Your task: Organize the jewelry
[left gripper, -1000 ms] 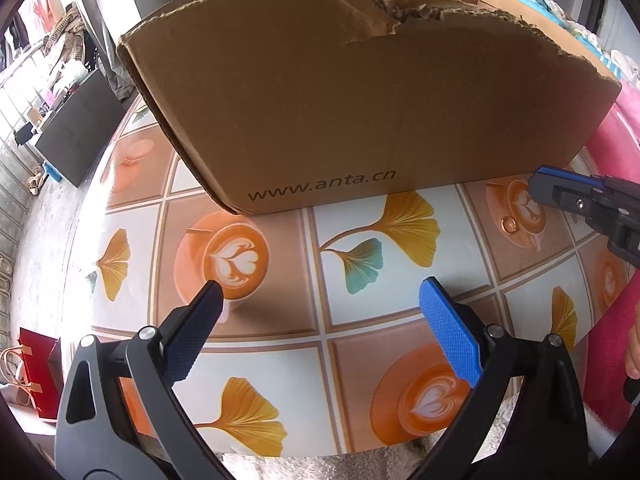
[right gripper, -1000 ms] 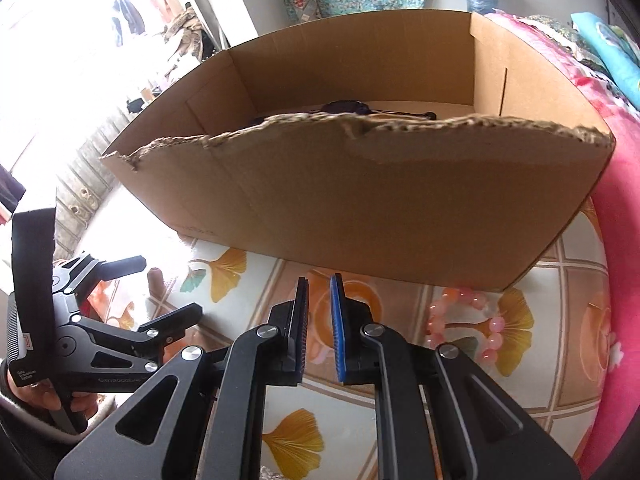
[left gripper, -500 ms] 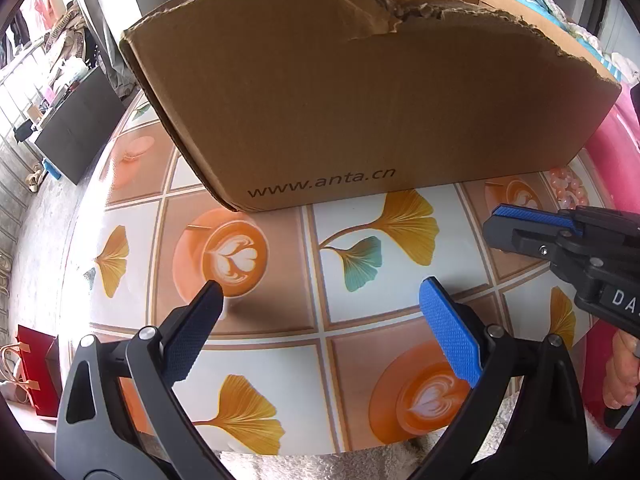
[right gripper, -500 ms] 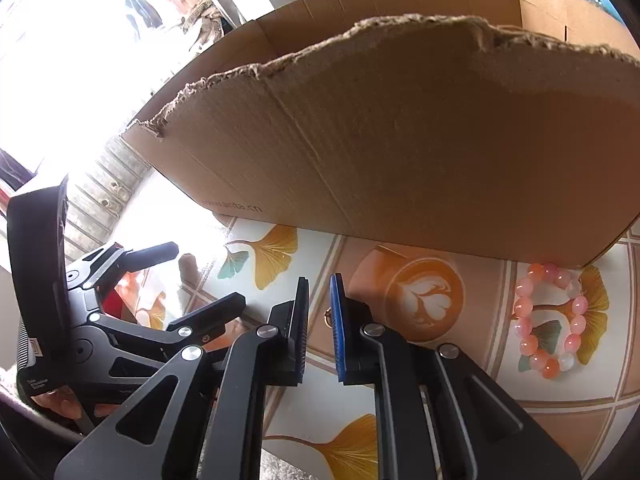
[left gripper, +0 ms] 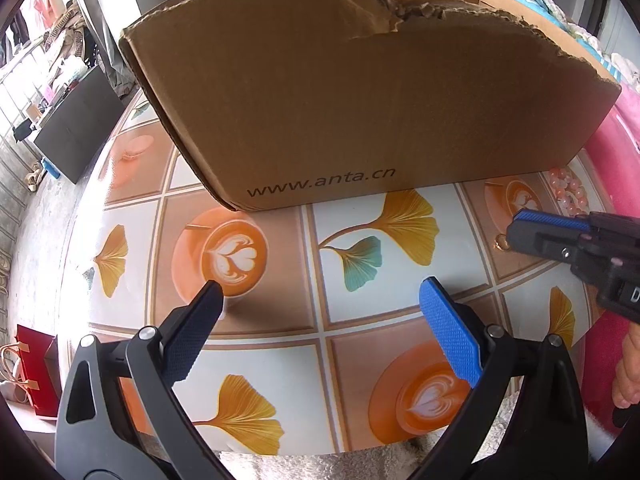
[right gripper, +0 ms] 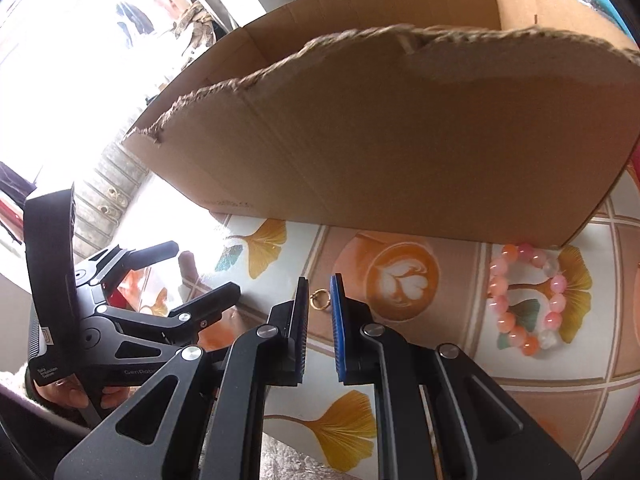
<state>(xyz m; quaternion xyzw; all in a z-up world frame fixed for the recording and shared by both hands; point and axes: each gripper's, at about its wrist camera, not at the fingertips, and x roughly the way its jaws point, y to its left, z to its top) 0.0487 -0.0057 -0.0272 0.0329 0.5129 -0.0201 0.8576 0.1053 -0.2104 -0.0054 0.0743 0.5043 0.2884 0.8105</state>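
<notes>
A small gold ring [right gripper: 320,300] lies on the patterned tabletop [left gripper: 280,360], in front of an open cardboard box [right gripper: 400,140]. My right gripper [right gripper: 319,282] points down at the ring, which shows in the narrow gap just past its tips. The pads are not pressing on it. From the left wrist view the ring [left gripper: 500,242] sits just beneath the right gripper [left gripper: 516,226]. A pink and orange bead bracelet [right gripper: 532,300] lies to the right by the box corner. My left gripper [left gripper: 322,292] hovers wide open and empty over the table.
The box [left gripper: 360,100] has a torn top edge and fills the far side of the table. Pink cloth [left gripper: 616,152] borders the table on the right. A red bag [left gripper: 34,376] and dark furniture [left gripper: 76,120] stand on the floor to the left.
My right gripper has tipped downward and come lower toward the table, so the ring now shows between its tips. Its jaw gap is unchanged. The left gripper has stayed still.
</notes>
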